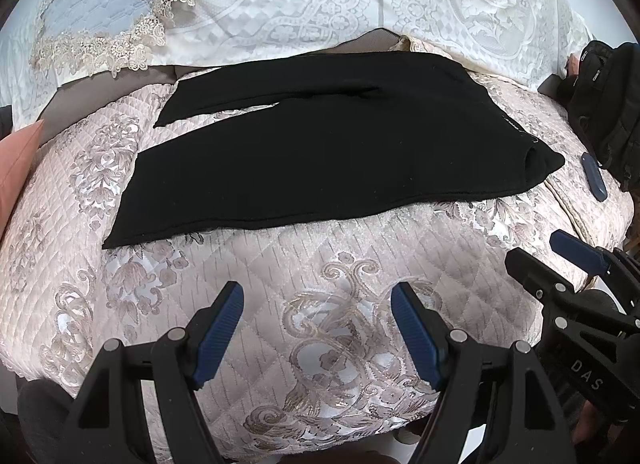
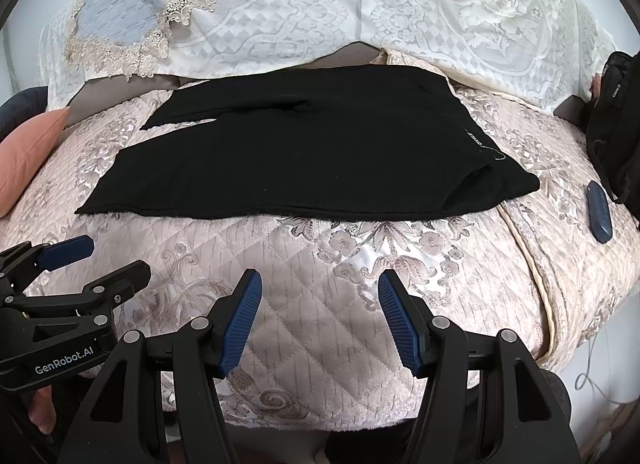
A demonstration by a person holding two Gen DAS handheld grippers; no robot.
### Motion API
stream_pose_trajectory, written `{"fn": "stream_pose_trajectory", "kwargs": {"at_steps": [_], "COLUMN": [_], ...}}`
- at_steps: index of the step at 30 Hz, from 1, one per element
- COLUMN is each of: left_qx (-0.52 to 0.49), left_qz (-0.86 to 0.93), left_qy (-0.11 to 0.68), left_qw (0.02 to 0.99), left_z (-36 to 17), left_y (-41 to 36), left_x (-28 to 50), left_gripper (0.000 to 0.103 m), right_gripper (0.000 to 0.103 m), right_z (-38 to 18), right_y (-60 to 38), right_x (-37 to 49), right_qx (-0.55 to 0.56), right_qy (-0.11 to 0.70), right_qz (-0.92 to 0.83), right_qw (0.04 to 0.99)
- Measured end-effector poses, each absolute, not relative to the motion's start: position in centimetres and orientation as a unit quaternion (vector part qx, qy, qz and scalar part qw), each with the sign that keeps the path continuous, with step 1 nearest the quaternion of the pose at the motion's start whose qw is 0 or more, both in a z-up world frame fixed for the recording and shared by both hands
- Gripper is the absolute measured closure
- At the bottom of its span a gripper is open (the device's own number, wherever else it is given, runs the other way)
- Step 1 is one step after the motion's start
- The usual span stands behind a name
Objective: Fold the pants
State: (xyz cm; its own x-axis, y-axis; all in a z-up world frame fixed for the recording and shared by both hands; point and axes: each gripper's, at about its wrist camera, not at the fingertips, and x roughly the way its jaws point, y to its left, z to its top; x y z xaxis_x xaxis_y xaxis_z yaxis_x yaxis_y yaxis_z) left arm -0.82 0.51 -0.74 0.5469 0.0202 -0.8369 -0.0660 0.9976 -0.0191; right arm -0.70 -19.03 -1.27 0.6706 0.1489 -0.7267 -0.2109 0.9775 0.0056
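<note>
Black pants (image 1: 328, 152) lie flat across the quilted pink sofa seat (image 1: 280, 272), waistband to the right, leg ends to the left; they also show in the right wrist view (image 2: 312, 152). The two legs lie nearly on top of each other, with a small gap at the far left. My left gripper (image 1: 318, 324) is open and empty, hovering over the seat in front of the pants. My right gripper (image 2: 320, 316) is open and empty, beside it to the right; it also shows in the left wrist view (image 1: 560, 260).
A white lace cover (image 1: 360, 4) drapes the sofa back. A pink cushion (image 1: 16, 168) sits at the left. A black bag (image 1: 608, 104) and a small dark blue case (image 2: 599, 216) lie at the right. The seat's front edge is just below the grippers.
</note>
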Motion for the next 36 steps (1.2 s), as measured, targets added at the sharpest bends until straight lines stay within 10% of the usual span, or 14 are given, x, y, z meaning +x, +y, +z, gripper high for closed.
{"fn": "stream_pose_trajectory", "kwargs": {"at_steps": [36], "left_qx": [-0.040], "left_qz": [0.021], "left_qy": [0.484], "left_qw": [0.874], "left_z": [-1.40], "left_y": [1.35], "left_x": [-0.70], "left_gripper": [0.025], "right_gripper": [0.042], "right_z": [-1.39], "right_y": [-18.48], "right_x": [-0.57], "right_qx": [-0.047], "right_qy": [0.397], "right_qz": [0.102], "right_qw": [0.911]}}
